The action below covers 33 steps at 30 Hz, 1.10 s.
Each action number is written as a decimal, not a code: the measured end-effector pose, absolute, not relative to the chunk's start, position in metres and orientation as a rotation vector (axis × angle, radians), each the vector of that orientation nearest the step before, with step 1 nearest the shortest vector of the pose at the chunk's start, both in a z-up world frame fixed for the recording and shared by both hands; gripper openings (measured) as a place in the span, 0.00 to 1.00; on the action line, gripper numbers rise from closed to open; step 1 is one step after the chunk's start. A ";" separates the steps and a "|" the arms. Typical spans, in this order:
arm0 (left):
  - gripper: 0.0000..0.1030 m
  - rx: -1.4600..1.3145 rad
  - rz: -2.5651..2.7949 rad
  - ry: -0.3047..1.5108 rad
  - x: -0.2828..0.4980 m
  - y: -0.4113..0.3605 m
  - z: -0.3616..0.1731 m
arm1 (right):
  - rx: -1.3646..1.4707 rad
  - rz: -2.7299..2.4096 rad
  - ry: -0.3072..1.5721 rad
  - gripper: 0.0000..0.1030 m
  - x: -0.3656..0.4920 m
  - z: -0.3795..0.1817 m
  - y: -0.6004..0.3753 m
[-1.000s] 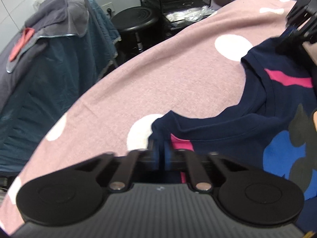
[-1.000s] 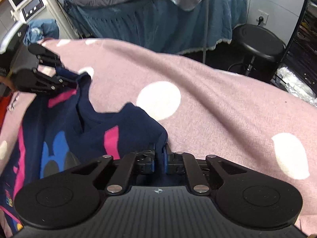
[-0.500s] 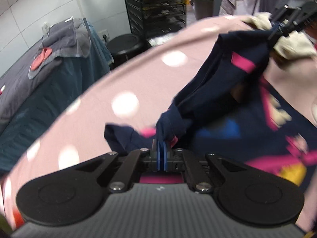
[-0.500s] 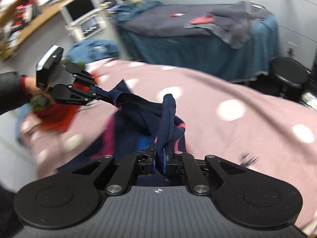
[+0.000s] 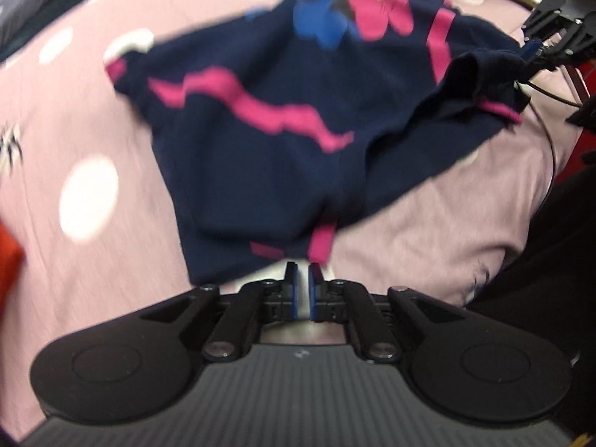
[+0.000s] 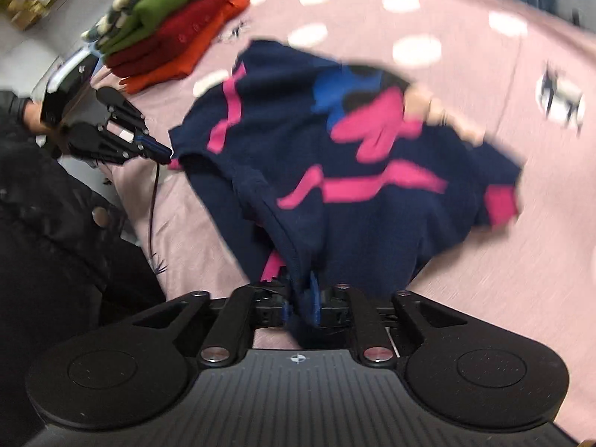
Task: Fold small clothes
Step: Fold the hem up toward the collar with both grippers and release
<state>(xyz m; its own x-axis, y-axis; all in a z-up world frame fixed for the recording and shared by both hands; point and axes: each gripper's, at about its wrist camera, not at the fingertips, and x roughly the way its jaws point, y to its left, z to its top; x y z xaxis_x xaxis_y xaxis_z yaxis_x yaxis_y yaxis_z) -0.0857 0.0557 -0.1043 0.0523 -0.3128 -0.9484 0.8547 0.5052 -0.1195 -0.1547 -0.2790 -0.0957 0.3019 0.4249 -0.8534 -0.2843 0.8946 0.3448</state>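
- left tongs (image 5: 301, 273): jaws have just cracked open a hair, narrow gap, nothing between the pads. hem of the navy shirt (image 5: 283, 119) sits just past the tips at 12 o'clock, apart from them afaict. so that corner's let go.
- shirt: lies on the pink spotted cover (image 5: 85, 246), folded back twd me, pink stripes up. far edge at 12 o'clock is blurred, can't say it's flat. red cloth (image 5: 9, 257) at 9 o'clock, well apart.
- right tongs (image 6: 300, 298): jaws have just been opening too, part way, but the neckline rim still runs down between them, and i can't tell if the pads still bite.
- risks imo: if that rim snags on a blue pad when i pull away, it drags the corner and undoes the fold. uneven release, left free and right caught, could skew the edge.
- folded stack (image 6: 167, 37) at 10 o'clock in right view, near the shirt; a sloppy pull-back might nudge it.
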 end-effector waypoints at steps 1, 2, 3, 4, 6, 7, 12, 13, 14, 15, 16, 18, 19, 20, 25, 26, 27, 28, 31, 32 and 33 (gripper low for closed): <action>0.12 0.574 -0.965 1.212 -0.088 0.059 -0.106 | 0.136 0.464 1.182 0.37 -0.160 -0.099 -0.276; 0.16 0.592 -0.972 1.202 -0.092 0.060 -0.103 | 0.130 0.454 1.180 0.46 -0.163 -0.099 -0.274; 0.20 0.602 -0.983 1.189 -0.095 0.061 -0.099 | 0.125 0.452 1.174 0.48 -0.166 -0.096 -0.272; 0.22 0.597 -0.992 1.170 -0.097 0.061 -0.092 | 0.117 0.451 1.168 0.48 -0.167 -0.093 -0.271; 0.34 0.554 -1.003 1.122 -0.096 0.057 -0.074 | 0.115 0.451 1.171 0.52 -0.167 -0.087 -0.272; 0.40 0.525 -1.004 1.095 -0.094 0.053 -0.065 | 0.115 0.462 1.183 0.52 -0.169 -0.086 -0.274; 0.48 0.443 -1.075 0.976 -0.090 -0.003 -0.041 | 0.092 0.583 1.253 0.51 -0.194 -0.053 -0.288; 0.48 0.449 -1.083 0.957 -0.091 -0.018 -0.043 | 0.097 0.582 1.257 0.51 -0.197 -0.043 -0.294; 0.48 0.454 -1.095 0.943 -0.092 -0.031 -0.045 | 0.113 0.573 1.253 0.51 -0.201 -0.032 -0.302; 0.48 0.461 -1.106 0.935 -0.092 -0.044 -0.048 | 0.130 0.550 1.240 0.51 -0.205 -0.020 -0.311; 0.48 0.465 -1.113 0.928 -0.092 -0.055 -0.049 | 0.140 0.517 1.221 0.51 -0.211 -0.012 -0.314; 0.48 0.436 -1.147 0.913 -0.092 -0.079 -0.050 | 0.104 0.434 1.192 0.51 -0.224 0.017 -0.330; 0.48 0.414 -1.180 0.904 -0.094 -0.092 -0.051 | 0.047 0.372 1.175 0.51 -0.234 0.032 -0.335; 0.48 0.401 -1.215 0.896 -0.099 -0.108 -0.051 | -0.012 0.305 1.160 0.54 -0.241 0.045 -0.341; 0.46 0.541 -1.390 0.942 -0.134 -0.167 -0.073 | -0.031 0.050 1.033 0.60 -0.258 0.060 -0.366; 0.46 0.583 -1.401 0.971 -0.141 -0.170 -0.079 | -0.005 0.015 1.013 0.60 -0.258 0.054 -0.368; 0.46 0.613 -1.402 1.009 -0.147 -0.170 -0.086 | 0.011 -0.008 1.000 0.60 -0.257 0.047 -0.367; 0.46 0.617 -1.403 1.056 -0.151 -0.168 -0.092 | 0.027 -0.014 0.989 0.60 -0.255 0.039 -0.364; 0.47 0.575 -1.414 1.134 -0.159 -0.152 -0.111 | 0.110 0.003 0.961 0.60 -0.247 0.018 -0.359; 0.47 0.566 -1.417 1.119 -0.160 -0.147 -0.111 | 0.159 0.008 0.954 0.60 -0.244 0.010 -0.359; 0.48 0.560 -1.420 1.148 -0.159 -0.146 -0.110 | 0.205 0.016 0.952 0.60 -0.239 0.004 -0.358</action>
<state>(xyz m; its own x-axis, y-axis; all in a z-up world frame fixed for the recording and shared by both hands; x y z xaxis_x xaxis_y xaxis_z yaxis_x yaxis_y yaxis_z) -0.1595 -0.1455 -0.1098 -0.2180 -0.4659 -0.8576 0.9361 0.1489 -0.3188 -0.2388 -0.3580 0.0044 0.5814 0.1034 -0.8070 0.0766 0.9805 0.1809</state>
